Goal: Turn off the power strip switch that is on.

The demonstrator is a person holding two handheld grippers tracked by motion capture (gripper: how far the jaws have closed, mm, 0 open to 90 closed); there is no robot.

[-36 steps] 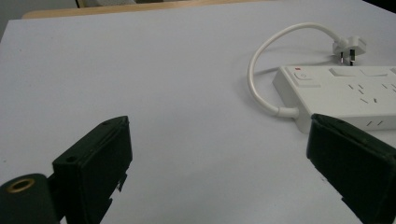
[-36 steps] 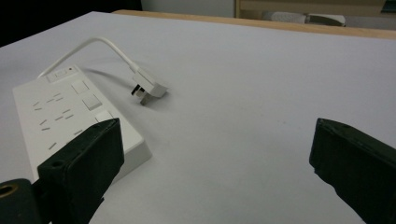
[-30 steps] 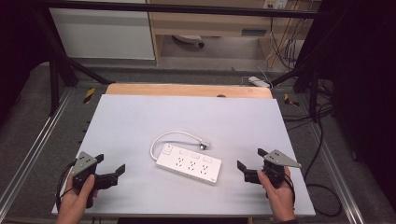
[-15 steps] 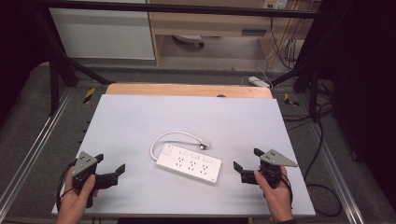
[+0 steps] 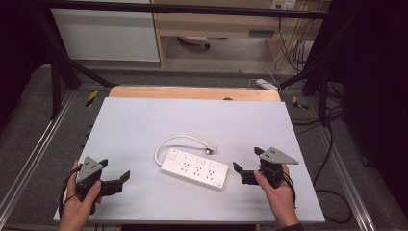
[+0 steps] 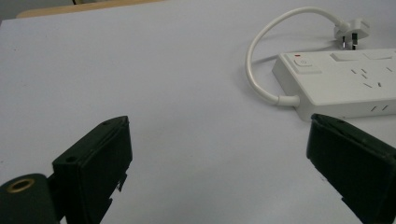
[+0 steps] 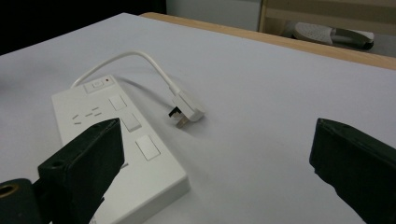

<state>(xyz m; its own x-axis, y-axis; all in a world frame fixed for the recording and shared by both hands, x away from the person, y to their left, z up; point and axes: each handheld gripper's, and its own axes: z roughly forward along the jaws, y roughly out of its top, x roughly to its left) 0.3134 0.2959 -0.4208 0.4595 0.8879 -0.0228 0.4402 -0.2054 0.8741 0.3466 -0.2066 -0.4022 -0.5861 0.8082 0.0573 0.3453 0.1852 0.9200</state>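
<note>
I see a white power strip lying flat near the middle of the pale surface, its short cable looping round to a plug that rests just beside its far edge. My right gripper hovers just off the strip's right end, jaws spread wide and holding nothing. My left gripper sits well apart to the left, jaws also wide and empty. I judge the step in hand to be reaching for the strip or its plug. To do it well, I would bring the right gripper in low and level, centre the jaws across the plug body rather than the cable, and close only once both jaws flank it. I can read no brand or lettering; a small red mark sits beside the switch
</note>
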